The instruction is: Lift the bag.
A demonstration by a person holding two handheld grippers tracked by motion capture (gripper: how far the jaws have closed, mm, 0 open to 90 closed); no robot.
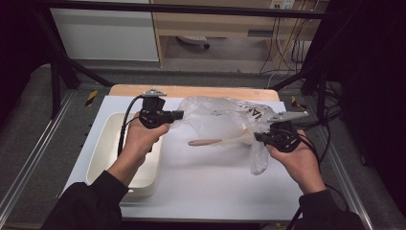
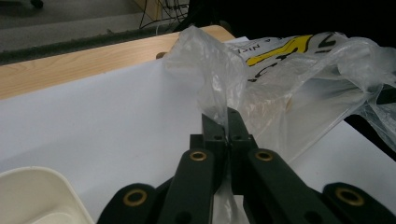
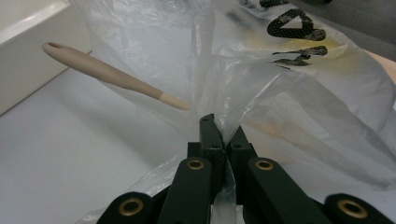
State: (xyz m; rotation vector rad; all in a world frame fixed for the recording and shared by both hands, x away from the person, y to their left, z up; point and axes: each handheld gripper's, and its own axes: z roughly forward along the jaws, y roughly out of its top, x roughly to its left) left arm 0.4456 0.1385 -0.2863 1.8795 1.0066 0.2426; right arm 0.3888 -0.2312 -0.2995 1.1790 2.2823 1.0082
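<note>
A clear plastic bag (image 1: 221,116) with black and yellow print is stretched between my two grippers above the white mat. My left gripper (image 1: 181,114) is shut on the bag's left edge; in the left gripper view the film (image 2: 219,84) is pinched between the closed jaws. My right gripper (image 1: 257,137) is shut on the bag's right side, with plastic (image 3: 261,93) bunched at its tips. A beige wooden spoon (image 1: 215,141) pokes its handle out of the bag toward the left; the handle (image 3: 107,72) shows in the right gripper view, its bowl hidden inside the film.
A white rectangular tub (image 1: 106,143) sits on the mat's left part, under my left forearm; its rim (image 2: 42,186) shows in the left gripper view. The white mat (image 1: 210,182) covers a wooden table (image 1: 191,91). Black frame bars stand at both sides.
</note>
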